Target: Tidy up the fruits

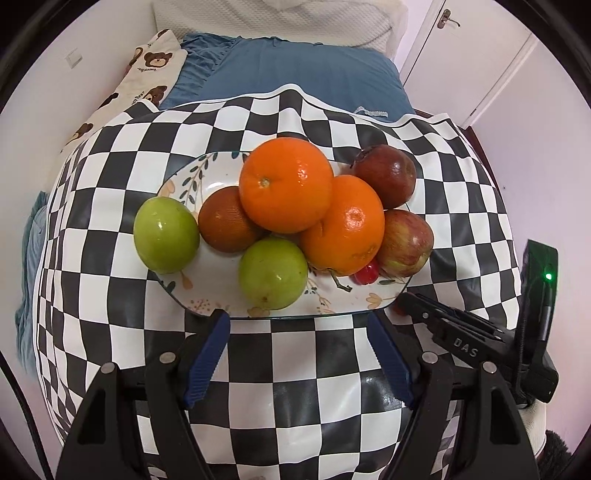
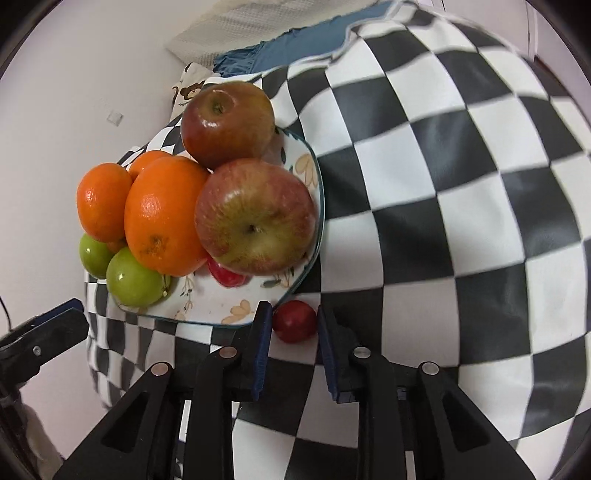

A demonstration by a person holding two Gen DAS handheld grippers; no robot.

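The right gripper [image 2: 291, 325] pinches a small red fruit [image 2: 295, 320] lying on the checkered cloth [image 2: 461, 192] just beside the floral plate [image 2: 207, 310] piled with oranges and apples, while the left gripper [image 1: 298, 325] hangs open and empty near the plate's edge.

A black-and-white checkered cloth [image 1: 295, 369] covers the desk and hangs over its edges in soft folds. Behind it lies a bed with a blue sheet [image 1: 295, 70], rumpled along its left side. A cream pillow printed with brown bears [image 1: 147, 74] leans against the plain white wall [image 1: 55, 92], which carries a small white switch plate [image 1: 72, 58]. A white textured pillow [image 1: 277, 18] sits at the head of the bed. To the right stands a white door [image 1: 472, 55] with a metal lever handle [image 1: 447, 19]. The light is even and soft.
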